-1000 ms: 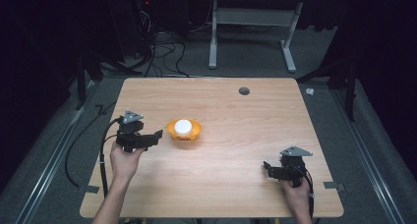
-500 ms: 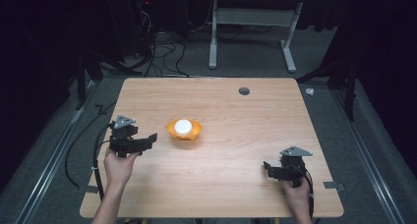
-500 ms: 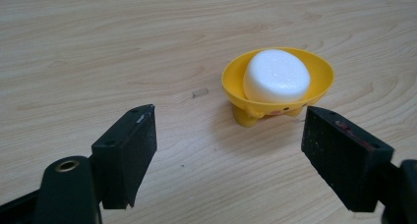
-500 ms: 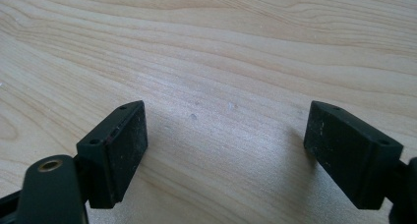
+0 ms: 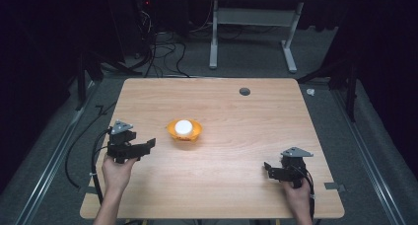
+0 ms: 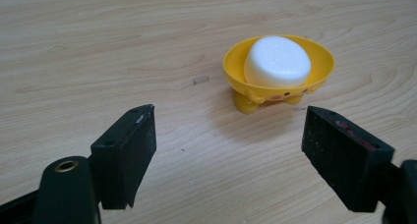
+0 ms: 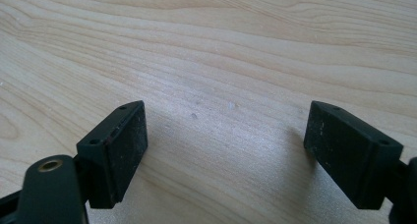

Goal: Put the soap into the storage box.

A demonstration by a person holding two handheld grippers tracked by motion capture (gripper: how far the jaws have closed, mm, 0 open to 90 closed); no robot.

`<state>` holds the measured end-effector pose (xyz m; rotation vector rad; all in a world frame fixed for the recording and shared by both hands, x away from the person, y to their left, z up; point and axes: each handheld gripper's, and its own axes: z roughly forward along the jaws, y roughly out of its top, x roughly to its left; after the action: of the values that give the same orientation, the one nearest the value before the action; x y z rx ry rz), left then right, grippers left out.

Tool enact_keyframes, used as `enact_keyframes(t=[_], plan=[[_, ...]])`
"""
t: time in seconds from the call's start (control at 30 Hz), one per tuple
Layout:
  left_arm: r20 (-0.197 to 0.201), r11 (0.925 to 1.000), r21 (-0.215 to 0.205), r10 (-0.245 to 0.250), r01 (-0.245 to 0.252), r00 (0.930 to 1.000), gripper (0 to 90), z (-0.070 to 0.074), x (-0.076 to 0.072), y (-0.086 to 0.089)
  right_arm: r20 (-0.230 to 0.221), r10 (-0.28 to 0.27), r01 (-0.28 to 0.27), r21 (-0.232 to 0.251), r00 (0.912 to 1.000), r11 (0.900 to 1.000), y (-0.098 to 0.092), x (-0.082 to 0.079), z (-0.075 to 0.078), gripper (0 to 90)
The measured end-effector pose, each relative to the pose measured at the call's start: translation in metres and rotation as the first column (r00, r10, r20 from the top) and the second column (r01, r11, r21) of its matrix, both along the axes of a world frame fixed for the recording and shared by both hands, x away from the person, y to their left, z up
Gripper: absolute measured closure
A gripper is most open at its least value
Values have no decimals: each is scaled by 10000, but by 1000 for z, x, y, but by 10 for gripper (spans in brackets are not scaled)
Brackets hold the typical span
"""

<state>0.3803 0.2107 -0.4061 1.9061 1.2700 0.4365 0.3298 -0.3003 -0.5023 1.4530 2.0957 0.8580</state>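
Left gripper (image 5: 148, 145) has backed off toward the table's near-left edge since a second ago; right gripper (image 5: 268, 169) hasn't budged. Both sets of jaws stand spread with nothing between them. The yellow bowl (image 6: 280, 89) with the white soap (image 6: 278, 62) sits mid-table, just ahead of the left gripper. Looks like an approach step. Next: move left forward, straddle the bowl rim or the soap, then close.

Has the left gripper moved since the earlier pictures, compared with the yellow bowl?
Yes. In the high view the left gripper has drawn back from the yellow bowl, toward the table's left side and near edge. The bowl itself has not moved.
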Motion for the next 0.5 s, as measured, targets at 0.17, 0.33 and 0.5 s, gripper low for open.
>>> enact_keyframes(t=[0.17, 0.33, 0.5], plan=[[-76, 10000, -68, 47, -48, 10000, 212, -3, -4, 3, -3, -2, 2, 2, 10000, 10000, 0, 0, 0, 175], [-40, 9999, -34, 125, -125, 9999, 212, -5, -7, 7, 1, -3, 3, -4, 10000, 10000, 0, 0, 0, 175], [-137, 9998, -118, 184, -185, 9997, 210, -9, -9, 11, 0, -17, 17, 9, 10000, 10000, 0, 0, 0, 175]])
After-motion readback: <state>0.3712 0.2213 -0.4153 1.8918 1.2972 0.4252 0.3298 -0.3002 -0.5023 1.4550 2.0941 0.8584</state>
